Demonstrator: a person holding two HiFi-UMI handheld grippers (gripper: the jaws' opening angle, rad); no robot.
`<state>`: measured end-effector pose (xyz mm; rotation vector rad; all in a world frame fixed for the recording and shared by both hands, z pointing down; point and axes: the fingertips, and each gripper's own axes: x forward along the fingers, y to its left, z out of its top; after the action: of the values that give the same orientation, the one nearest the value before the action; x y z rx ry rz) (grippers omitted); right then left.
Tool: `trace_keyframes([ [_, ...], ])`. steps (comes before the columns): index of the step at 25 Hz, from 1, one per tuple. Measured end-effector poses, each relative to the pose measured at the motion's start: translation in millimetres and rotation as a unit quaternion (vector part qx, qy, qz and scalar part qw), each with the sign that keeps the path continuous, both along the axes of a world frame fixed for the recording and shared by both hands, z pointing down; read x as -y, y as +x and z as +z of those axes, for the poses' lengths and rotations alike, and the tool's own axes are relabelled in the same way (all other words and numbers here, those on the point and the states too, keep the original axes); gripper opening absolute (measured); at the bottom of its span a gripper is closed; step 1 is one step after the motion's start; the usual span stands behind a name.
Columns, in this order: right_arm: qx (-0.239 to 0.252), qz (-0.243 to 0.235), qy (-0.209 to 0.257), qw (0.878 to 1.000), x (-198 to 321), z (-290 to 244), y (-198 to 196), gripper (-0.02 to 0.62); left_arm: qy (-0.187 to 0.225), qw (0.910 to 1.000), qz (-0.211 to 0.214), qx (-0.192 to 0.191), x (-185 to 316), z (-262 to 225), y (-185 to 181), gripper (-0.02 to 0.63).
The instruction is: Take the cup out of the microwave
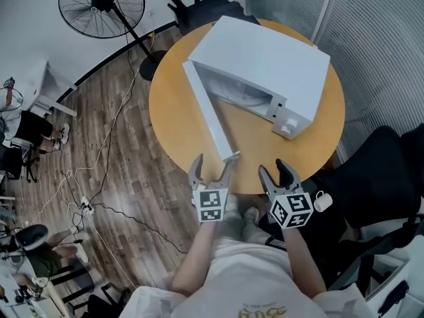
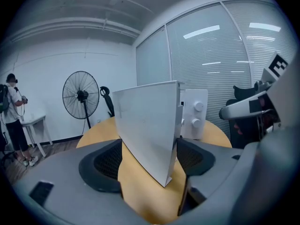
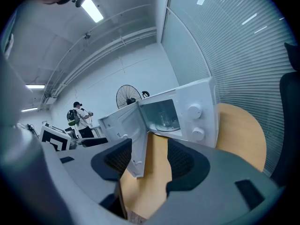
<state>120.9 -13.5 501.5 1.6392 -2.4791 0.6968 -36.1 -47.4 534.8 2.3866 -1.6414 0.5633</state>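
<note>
Your right gripper, jaws apart and empty, faces the open microwave. The cup seems to sit inside, straight ahead. The left gripper, jaws apart, stands at the door edge.

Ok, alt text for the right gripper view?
White microwave with its door swung open on a wooden table, seen between the right gripper's open, empty jaws. Something clear, probably the cup, sits inside.
</note>
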Motion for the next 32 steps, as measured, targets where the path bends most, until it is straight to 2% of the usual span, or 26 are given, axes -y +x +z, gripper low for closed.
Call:
trace_keyframes([
  [14,0.003,-0.033,0.005,0.999,-3.1,-0.2,-29.9,0.236,0.000,0.9967,-0.082,-0.001,-24.8,4.1,-76.5,0.345],
  [22,0.003,-0.045,0.007,0.999,-8.6,-1.6,-38.1,0.236,0.010,0.9976,-0.068,-0.010,-21.1,0.1,-64.6,0.345],
  [29,-0.003,-0.036,0.011,0.999,-10.4,-3.9,-24.7,0.236,0.006,0.9963,-0.085,-0.011,-0.7,5.2,-69.6,0.293],
  [32,-0.003,-0.031,0.014,0.999,-8.3,-5.3,-18.1,0.235,0.009,0.9956,-0.093,-0.013,-3.1,5.2,-74.9,0.291],
])
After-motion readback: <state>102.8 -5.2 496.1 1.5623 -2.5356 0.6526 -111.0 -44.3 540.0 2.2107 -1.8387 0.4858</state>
